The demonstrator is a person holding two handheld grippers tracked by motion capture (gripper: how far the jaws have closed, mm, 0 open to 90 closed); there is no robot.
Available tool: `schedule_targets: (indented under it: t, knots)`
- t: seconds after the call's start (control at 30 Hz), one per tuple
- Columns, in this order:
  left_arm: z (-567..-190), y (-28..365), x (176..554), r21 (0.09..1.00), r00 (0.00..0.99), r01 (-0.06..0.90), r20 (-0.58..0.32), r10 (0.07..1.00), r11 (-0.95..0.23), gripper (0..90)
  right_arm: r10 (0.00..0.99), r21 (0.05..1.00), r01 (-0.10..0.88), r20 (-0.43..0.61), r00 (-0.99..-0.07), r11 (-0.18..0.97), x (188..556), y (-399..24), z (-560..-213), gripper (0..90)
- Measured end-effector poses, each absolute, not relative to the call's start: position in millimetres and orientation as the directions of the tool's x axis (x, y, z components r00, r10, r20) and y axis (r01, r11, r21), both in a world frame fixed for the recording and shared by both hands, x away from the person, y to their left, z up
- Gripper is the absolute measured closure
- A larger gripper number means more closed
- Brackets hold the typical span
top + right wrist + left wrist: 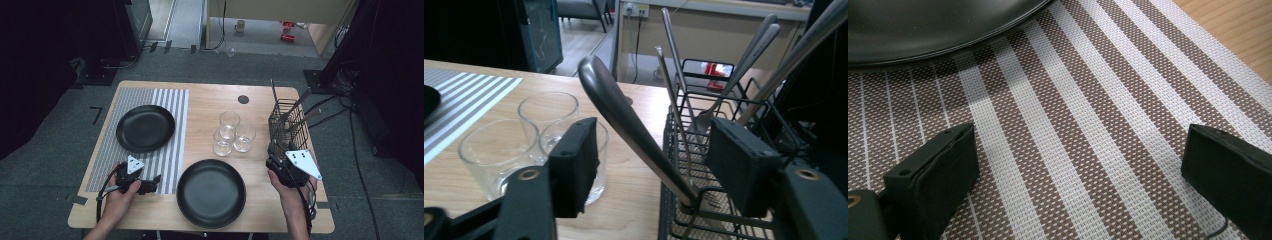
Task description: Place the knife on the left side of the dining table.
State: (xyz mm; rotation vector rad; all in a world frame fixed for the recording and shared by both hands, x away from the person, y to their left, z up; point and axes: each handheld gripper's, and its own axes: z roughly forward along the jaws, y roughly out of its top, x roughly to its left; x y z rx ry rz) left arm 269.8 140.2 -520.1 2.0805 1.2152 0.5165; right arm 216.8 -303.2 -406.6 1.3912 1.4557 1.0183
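Right gripper [649,165], jaws half open, brackets without pinching a curved steel utensil handle [634,127] leaning from the black wire caddy [704,150]; a skewed squeeze could tip the caddy.

3 glasses [231,134] stand left of the cutlery basket [288,125].

— What does the utensil handle [634,131] look like?
— Smooth brushed metal with a rounded end, leaning out toward the left.
— Where does it stand?
— In the near-left corner of the black wire caddy [724,165] at the worktop's right edge.
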Motion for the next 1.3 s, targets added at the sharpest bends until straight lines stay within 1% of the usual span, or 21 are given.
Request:
schedule_targets:
  t: [0.13, 0.23, 0.27, 0.4, 0.5, 0.6, 0.87, 1.03, 1.3]
  knots:
    - [-520.1, 140.2, 269.8, 0.713, 0.489, 0.61, 0.006, 0.872, -0.346, 1.8, 0.998, 0.957, 0.284, -0.057, -0.019, 0.06, 216.7, -305.5, -409.6, 46.9]
    - [-520.1, 140.2, 269.8, 0.713, 0.489, 0.61, 0.005, 0.872, -0.346, 1.8, 0.997, 0.957, 0.279, -0.079, -0.027, 0.083, 217.2, -305.1, -410.8, 48.8]
    - [-520.1, 140.2, 269.8, 0.713, 0.489, 0.609, 0.006, 0.872, -0.346, 1.8, 0.997, 0.957, 0.28, -0.074, -0.03, 0.079, 217.6, -305.7, -411.0, 49.1]
    - [-520.1, 140.2, 269.8, 0.713, 0.489, 0.609, 0.005, 0.872, -0.346, 1.8, 0.998, 0.957, 0.283, -0.051, -0.034, 0.058, 218.4, -308.3, -412.2, 55.2]
    - [-520.2, 140.2, 269.8, 0.714, 0.488, 0.609, 0.005, 0.873, -0.345, 1.8, 0.998, 0.959, 0.277, -0.06, -0.037, 0.068, 218.3, -309.0, -413.3, 58.5]
    - [-520.1, 140.2, 269.8, 0.714, 0.489, 0.609, 0.006, 0.872, -0.346, 1.8, 0.997, 0.961, 0.265, -0.074, -0.036, 0.081, 218.3, -309.4, -414.7, 59.2]
    - [-520.1, 140.2, 269.8, 0.713, 0.489, 0.609, 0.006, 0.872, -0.346, 1.8, 0.995, 0.962, 0.258, -0.076, -0.058, 0.088, 219.3, -306.7, -415.3, 70.2]
    - [-520.1, 140.2, 269.8, 0.713, 0.489, 0.609, 0.006, 0.872, -0.346, 1.8, 0.994, 0.962, 0.253, -0.092, -0.063, 0.105, 221.1, -306.9, -413.8, 71.6]
    - [-520.1, 140.2, 269.8, 0.713, 0.489, 0.609, 0.006, 0.872, -0.346, 1.8, 0.996, 0.966, 0.241, -0.091, -0.026, 0.094, 225.7, -314.2, -407.1, 75.2]
